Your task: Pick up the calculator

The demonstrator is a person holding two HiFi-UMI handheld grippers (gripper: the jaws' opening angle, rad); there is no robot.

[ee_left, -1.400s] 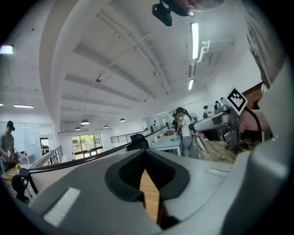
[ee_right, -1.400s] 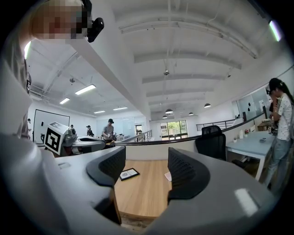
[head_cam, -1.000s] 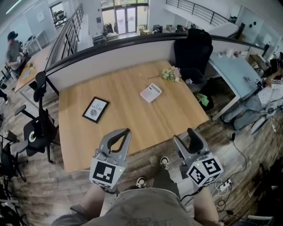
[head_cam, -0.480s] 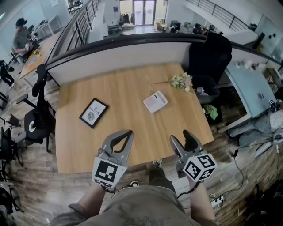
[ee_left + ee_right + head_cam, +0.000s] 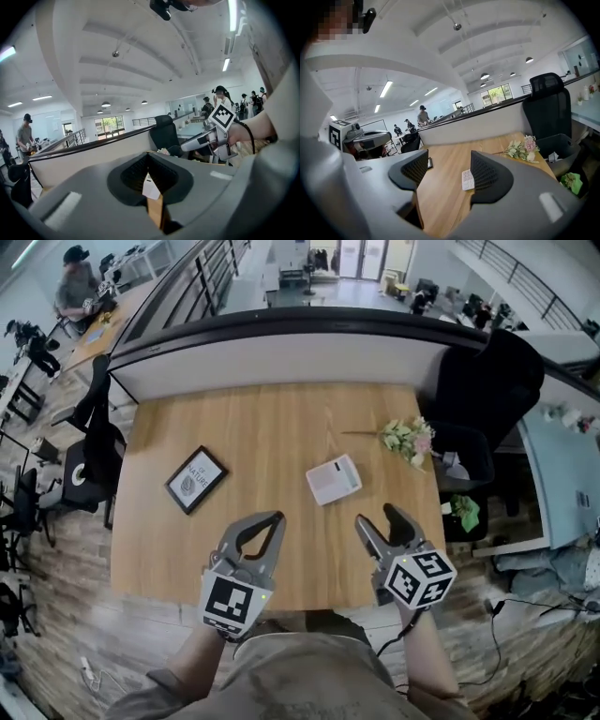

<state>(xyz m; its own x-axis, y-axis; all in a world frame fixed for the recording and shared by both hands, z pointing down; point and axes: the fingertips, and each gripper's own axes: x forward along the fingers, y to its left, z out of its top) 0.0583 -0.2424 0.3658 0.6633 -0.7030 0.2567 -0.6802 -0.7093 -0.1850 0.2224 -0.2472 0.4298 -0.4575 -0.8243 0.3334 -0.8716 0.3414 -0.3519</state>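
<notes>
While the flat white rectangular calculator [image 5: 334, 480] is lying on the light wooden tabletop [image 5: 262, 427], just right of centre in the head view, neither gripper is touching it.

Status: no part of the pick-up is showing as done yet.

- The right gripper [image 5: 377, 518] is hovering at lower centre-right of the head view, near the calculator but clear of it. Its jaws are standing wide apart and holding nothing. In the right gripper view the calculator [image 5: 468, 180] is showing in the gap between the jaws, farther out on the wood.
- The left gripper [image 5: 270, 518] is hanging at lower centre-left. Its jaw tips are meeting, leaving only an oval gap behind them, and gripping nothing.
- A black-framed picture [image 5: 197, 479] is sitting towards the left of the table. A small bunch of pale flowers [image 5: 405, 439] is lying at the right edge. Both are lying apart from the calculator.

Remaining, as I am judging it: reaching forward, straddling the calculator's edges, closing and lifting. The right gripper is looking better placed for this, being open and already lined up.
</notes>
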